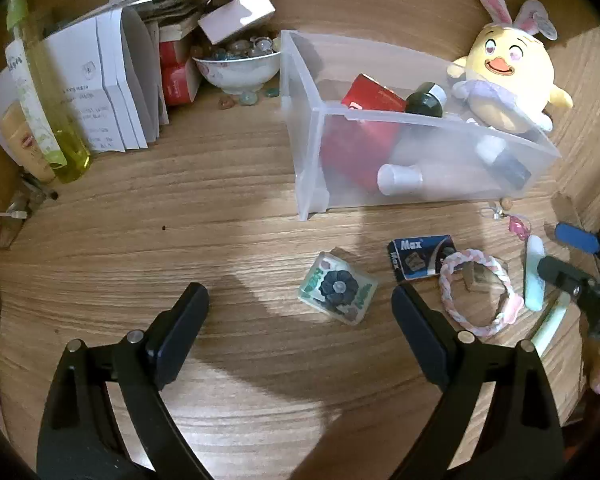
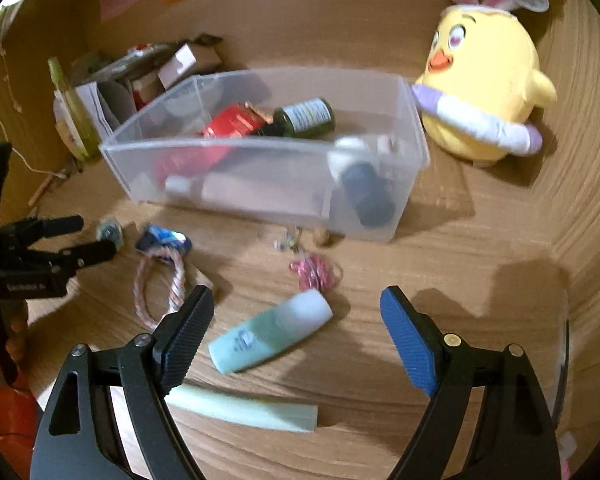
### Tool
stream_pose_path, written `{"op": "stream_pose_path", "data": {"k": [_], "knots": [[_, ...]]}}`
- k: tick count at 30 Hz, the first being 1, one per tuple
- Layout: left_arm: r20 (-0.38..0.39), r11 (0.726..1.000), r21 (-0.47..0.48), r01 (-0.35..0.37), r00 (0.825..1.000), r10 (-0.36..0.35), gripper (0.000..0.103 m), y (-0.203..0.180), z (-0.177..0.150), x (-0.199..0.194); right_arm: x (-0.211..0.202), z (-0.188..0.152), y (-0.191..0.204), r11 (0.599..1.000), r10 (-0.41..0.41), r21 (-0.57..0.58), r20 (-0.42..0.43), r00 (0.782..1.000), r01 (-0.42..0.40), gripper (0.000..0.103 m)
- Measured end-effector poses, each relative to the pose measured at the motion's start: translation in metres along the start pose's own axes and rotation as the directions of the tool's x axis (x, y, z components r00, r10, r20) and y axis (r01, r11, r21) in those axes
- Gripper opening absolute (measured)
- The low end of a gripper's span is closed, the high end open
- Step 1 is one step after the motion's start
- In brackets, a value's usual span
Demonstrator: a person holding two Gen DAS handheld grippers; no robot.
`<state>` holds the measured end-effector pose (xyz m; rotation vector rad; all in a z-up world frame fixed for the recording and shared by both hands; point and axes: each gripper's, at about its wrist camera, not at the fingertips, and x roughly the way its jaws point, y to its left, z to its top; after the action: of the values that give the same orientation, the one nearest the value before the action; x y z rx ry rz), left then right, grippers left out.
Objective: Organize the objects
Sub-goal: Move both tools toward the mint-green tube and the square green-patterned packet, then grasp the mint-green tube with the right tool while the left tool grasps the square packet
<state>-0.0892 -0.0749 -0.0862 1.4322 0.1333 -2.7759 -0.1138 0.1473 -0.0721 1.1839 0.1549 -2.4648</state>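
You're hovering the right gripper (image 2: 296,334), jaws spread wide and holding nothing, right over the mint tube (image 2: 270,334) lying on the table in front of the clear bin (image 2: 414,128), its long axis slanting across your jaws, white cap up-right; your left gripper (image 1: 300,308), also spread and empty, is sitting farther off, and only its view is showing the floral box (image 1: 338,288) close up

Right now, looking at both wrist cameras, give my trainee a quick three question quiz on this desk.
1. True or false: the clear bin holds nothing.
2. Which lies nearest the right gripper? A) the yellow chick plush B) the mint tube C) the bowl of glass pebbles
3. Fill in: the left gripper hangs open beside the small floral ____.

Key: 1 false; 2 B; 3 box.
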Motion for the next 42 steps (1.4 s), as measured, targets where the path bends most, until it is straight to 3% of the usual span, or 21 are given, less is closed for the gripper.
{"op": "stream_pose_path", "data": {"k": [4,7,10,17,19,30,42], "knots": [[0.001,1.0,0.01,0.002,1.0,-0.002,0.083,-0.001,0.001,0.002,0.004,-0.005,0.0,1.0,0.016,0.01,-0.024,1.0,-0.016,0.081],[0.006,1.0,0.029,-0.005,1.0,0.005,0.077,-0.006,0.002,0.002,0.009,-0.006,0.003,1.0,0.008,0.008,-0.043,0.999,-0.008,0.067],[0.008,0.999,0.046,-0.009,1.0,0.009,0.07,-0.01,0.003,0.003,0.011,-0.006,0.006,1.0,-0.007,-0.002,-0.047,0.999,0.007,0.06],[0.029,0.997,0.077,0.003,1.0,-0.005,0.04,-0.016,0.004,0.003,0.008,-0.009,0.008,0.998,-0.05,-0.04,-0.035,0.998,0.049,0.029],[0.032,0.997,0.078,0.009,0.999,-0.011,0.039,-0.015,0.004,0.002,0.008,-0.01,0.004,0.998,-0.054,-0.036,-0.032,0.998,0.053,0.023],[0.04,0.999,0.024,0.042,0.998,-0.043,0.039,-0.01,-0.001,-0.006,-0.005,-0.013,-0.008,0.999,-0.031,0.015,0.012,0.999,0.031,0.023],[0.141,0.998,0.007,0.065,0.988,-0.065,0.039,-0.021,0.005,-0.041,-0.039,0.0,-0.009,1.0,-0.018,0.016,0.122,0.992,0.016,0.023]]}}
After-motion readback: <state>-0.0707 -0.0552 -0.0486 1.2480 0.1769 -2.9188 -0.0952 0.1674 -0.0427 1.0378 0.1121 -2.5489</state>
